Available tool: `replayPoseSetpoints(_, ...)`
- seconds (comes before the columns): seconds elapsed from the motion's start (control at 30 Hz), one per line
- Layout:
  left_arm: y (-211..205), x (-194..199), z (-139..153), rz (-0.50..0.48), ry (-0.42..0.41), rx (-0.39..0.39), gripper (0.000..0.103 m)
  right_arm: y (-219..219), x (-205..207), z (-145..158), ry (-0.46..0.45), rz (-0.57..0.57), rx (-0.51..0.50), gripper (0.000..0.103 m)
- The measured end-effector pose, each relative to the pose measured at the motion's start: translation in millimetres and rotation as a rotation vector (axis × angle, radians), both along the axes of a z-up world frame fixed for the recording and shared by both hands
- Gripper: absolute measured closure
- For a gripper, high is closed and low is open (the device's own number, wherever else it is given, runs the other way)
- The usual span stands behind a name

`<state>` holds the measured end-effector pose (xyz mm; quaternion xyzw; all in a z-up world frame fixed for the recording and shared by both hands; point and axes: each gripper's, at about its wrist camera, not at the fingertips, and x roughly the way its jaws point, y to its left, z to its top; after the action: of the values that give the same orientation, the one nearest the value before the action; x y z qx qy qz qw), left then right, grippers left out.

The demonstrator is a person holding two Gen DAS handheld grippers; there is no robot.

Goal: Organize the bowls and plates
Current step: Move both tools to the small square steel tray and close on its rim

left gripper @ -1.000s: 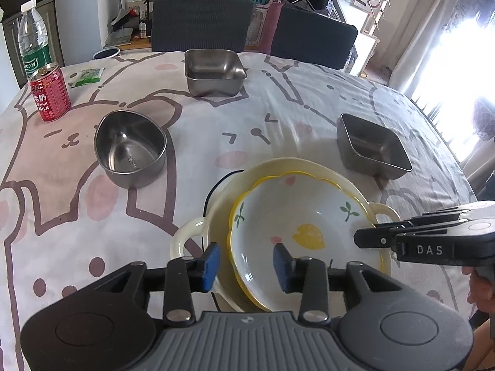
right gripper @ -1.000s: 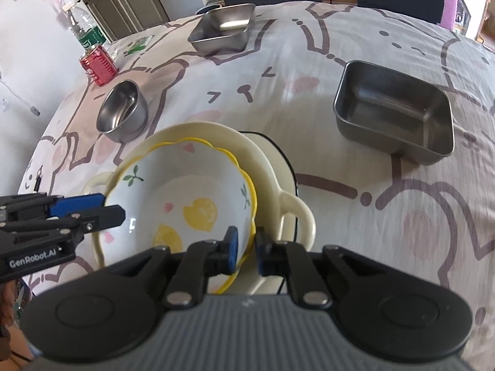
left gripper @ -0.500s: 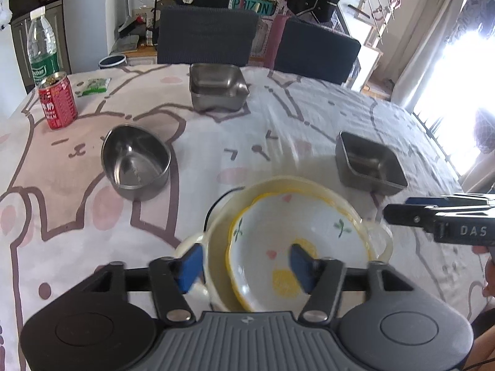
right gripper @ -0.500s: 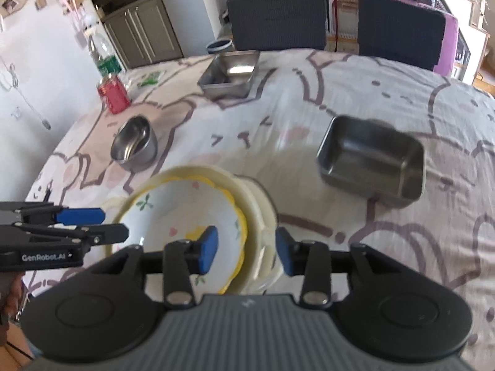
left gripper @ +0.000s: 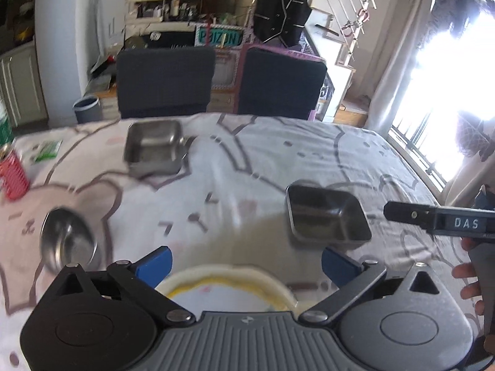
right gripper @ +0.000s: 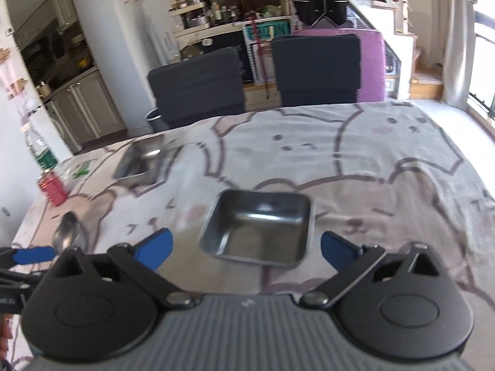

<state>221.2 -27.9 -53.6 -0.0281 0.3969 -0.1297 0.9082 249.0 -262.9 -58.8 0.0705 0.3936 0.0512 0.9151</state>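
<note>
Partly hidden: cream dish (left gripper: pixel 278 293) with the yellow-rimmed bowl (left gripper: pixel 216 281) nested in it, only their far rims showing above the left gripper's body at the bottom of the left wrist view; neither shows in the right wrist view. Blurred by motion: round steel bowl (left gripper: pixel 66 242) at left, far square steel tray (left gripper: pixel 153 148), red can (left gripper: pixel 12 174) cut by the left edge. Sharper: near steel tray (right gripper: pixel 258 227) on the patterned tablecloth (right gripper: pixel 386 167), well apart from the stacked pair. Left gripper (left gripper: pixel 246 264): jaws have just been opening and now stand wide, released, nothing pressed between the blue pads, angled down over the stack's rim. Right gripper (right gripper: pixel 246 247): jaws likewise just opened to full spread, released, the near tray seen in the gap beyond them but untouched. In the left view its black arm enters from the right, a hand (left gripper: pixel 471 281) partly cut off beneath it.
</note>
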Motion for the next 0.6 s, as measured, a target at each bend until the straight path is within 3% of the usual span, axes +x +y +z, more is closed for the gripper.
replayPoseSetpoints(0.17,-20,33,1,-0.020,0.038,-0.022,0.000,-28,15,-5,0.021,-0.067,-0.037,0.000)
replayPoseSetpoints(0.27,-33,54,0,-0.037,0.051,0.014,0.002,-45,25,-7,0.041,-0.135,-0.052,0.001)
replayPoseSetpoints(0.33,-42,68,-4,-0.055,0.050,0.028,0.009,-57,31,-6,0.042,-0.163,-0.018,0.004)
replayPoseSetpoints(0.4,-47,83,-12,-0.072,0.077,0.013,0.032,-65,37,-9,0.063,-0.160,0.049,0.014)
replayPoseSetpoints(0.47,-48,91,-21,-0.068,0.099,-0.032,0.045,-72,45,-14,0.106,-0.169,0.084,0.030)
replayPoseSetpoints(0.6,-53,107,-41,-0.069,0.163,-0.083,0.059,-71,58,-26,0.158,-0.148,0.098,0.044)
